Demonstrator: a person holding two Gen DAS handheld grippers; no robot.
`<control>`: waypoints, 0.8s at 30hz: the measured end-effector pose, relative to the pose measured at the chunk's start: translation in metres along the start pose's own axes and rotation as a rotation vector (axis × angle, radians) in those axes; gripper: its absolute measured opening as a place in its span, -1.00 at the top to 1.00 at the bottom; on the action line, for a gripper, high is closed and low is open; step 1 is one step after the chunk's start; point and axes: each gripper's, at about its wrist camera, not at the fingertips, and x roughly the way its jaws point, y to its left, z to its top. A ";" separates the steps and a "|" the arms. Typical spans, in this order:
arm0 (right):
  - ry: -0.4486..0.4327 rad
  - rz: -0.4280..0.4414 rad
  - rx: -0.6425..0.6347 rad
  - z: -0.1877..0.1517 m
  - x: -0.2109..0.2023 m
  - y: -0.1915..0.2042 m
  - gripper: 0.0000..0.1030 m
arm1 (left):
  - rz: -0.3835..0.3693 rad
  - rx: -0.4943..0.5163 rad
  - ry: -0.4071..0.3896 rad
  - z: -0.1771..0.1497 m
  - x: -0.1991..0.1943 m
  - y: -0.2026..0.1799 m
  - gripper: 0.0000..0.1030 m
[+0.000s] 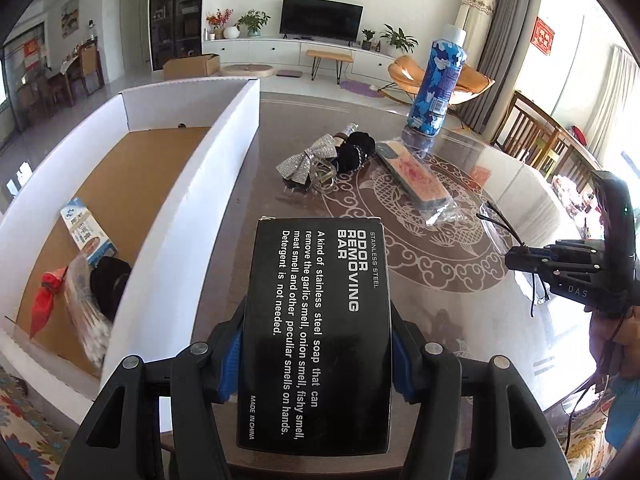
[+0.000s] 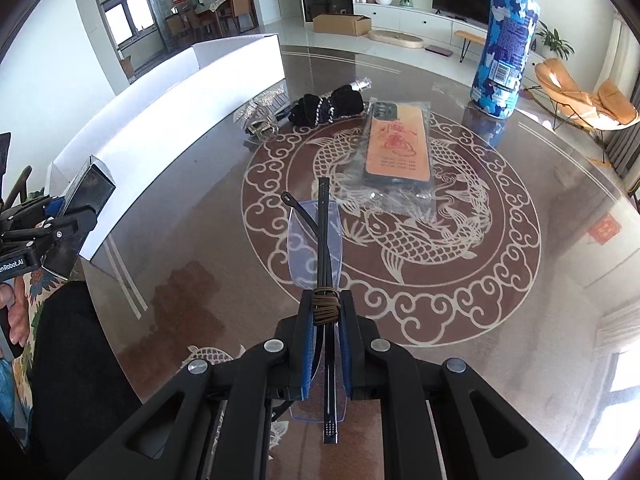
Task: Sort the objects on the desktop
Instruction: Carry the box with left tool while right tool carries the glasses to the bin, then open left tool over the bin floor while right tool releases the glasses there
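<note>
Left gripper (image 1: 316, 344): its fingers (image 1: 230, 360) are clenched on the two long sides of a black box (image 1: 316, 320) printed "ODOR REMOVING BAR", held clear above the bench (image 1: 460, 320). Right gripper (image 2: 326, 344): its fingers (image 2: 306, 348) are clenched tight on folded glasses (image 2: 320, 248), whose clear lenses and black temples project beyond the fingertips, above the bench's carp medallion. To the left stands a white tray (image 1: 192, 208) with a brown floor; it contains a blue-and-white packet (image 1: 86, 230), a red item (image 1: 46, 300), a black item (image 1: 108, 284) and a clear bag (image 1: 86, 312). On the far bench lie a silver bow (image 1: 298, 164), a black hair tie (image 1: 354, 152) and a clear clip (image 1: 324, 176) close together, with a bagged phone case (image 2: 396, 152) just right of them. A blue camouflage bottle (image 2: 504, 40) stands upright at far right.
</note>
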 end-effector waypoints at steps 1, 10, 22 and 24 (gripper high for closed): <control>-0.016 0.016 -0.011 0.011 -0.002 0.010 0.76 | 0.008 -0.014 -0.011 0.006 -0.009 0.013 -0.13; -0.162 0.217 -0.185 0.138 -0.002 0.162 0.76 | 0.197 -0.174 -0.041 0.031 -0.050 0.153 -0.13; -0.120 0.215 -0.342 0.197 0.114 0.319 0.57 | 0.370 -0.295 0.110 0.007 -0.005 0.235 -0.16; -0.089 0.196 -0.354 0.192 0.130 0.325 -0.26 | 0.372 -0.299 0.122 0.002 0.003 0.235 -0.45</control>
